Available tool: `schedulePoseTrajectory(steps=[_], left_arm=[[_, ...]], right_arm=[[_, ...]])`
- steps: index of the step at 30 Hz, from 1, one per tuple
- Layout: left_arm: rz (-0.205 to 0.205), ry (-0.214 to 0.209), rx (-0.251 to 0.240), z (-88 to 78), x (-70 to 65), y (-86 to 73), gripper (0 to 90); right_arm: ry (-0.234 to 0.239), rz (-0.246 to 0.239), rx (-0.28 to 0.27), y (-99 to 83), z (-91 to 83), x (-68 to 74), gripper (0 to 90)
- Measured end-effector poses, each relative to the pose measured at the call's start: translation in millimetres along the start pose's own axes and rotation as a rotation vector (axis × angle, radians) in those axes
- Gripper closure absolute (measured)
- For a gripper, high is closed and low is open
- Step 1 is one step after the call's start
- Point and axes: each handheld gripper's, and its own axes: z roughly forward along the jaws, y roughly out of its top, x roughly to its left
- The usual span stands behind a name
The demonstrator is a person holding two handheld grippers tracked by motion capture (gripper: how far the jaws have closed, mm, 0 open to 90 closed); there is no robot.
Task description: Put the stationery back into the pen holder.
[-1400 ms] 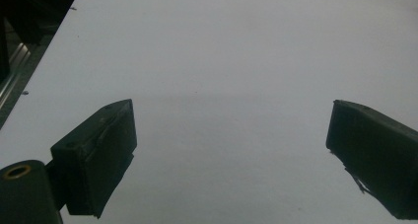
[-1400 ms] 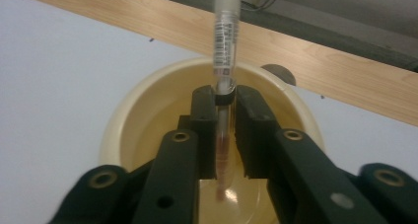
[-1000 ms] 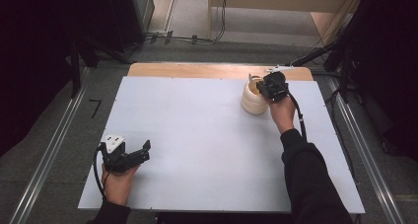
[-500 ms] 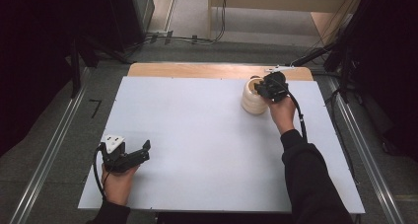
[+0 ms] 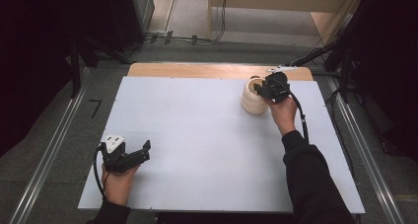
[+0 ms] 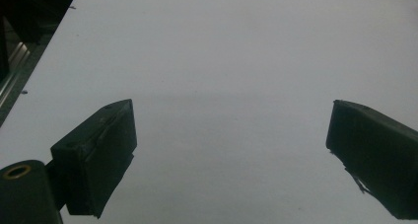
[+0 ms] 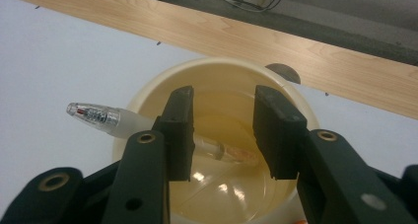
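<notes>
Pen (image 7: 148, 128) sits in cup (image 7: 148, 93), drop looks done; my right gripper (image 7: 224, 135), jaws just opening, grips nothing; left gripper (image 6: 231, 155) wide open, empty.

Two tongs are in use, one in each hand: the left tongs (image 5: 145, 149) and the right tongs (image 5: 258, 87). One cream cup (image 5: 252, 101) stands directly under the right tongs. One clear pen (image 7: 148, 128) lies inside that cup, between the right tongs' parted jaws, its tip sticking out over the rim. One white tabletop (image 5: 197, 135) lies beneath both tongs.
</notes>
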Motion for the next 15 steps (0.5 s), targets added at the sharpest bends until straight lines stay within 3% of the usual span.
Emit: schedulePoseTrajectory(steps=[15], left_arm=[[0.0,0.0,0.001,0.1,-0.2,-0.2,5.8]], right_arm=[[0.015,0.018,-0.02,-1.7,-7.3,-1.9,45.7]])
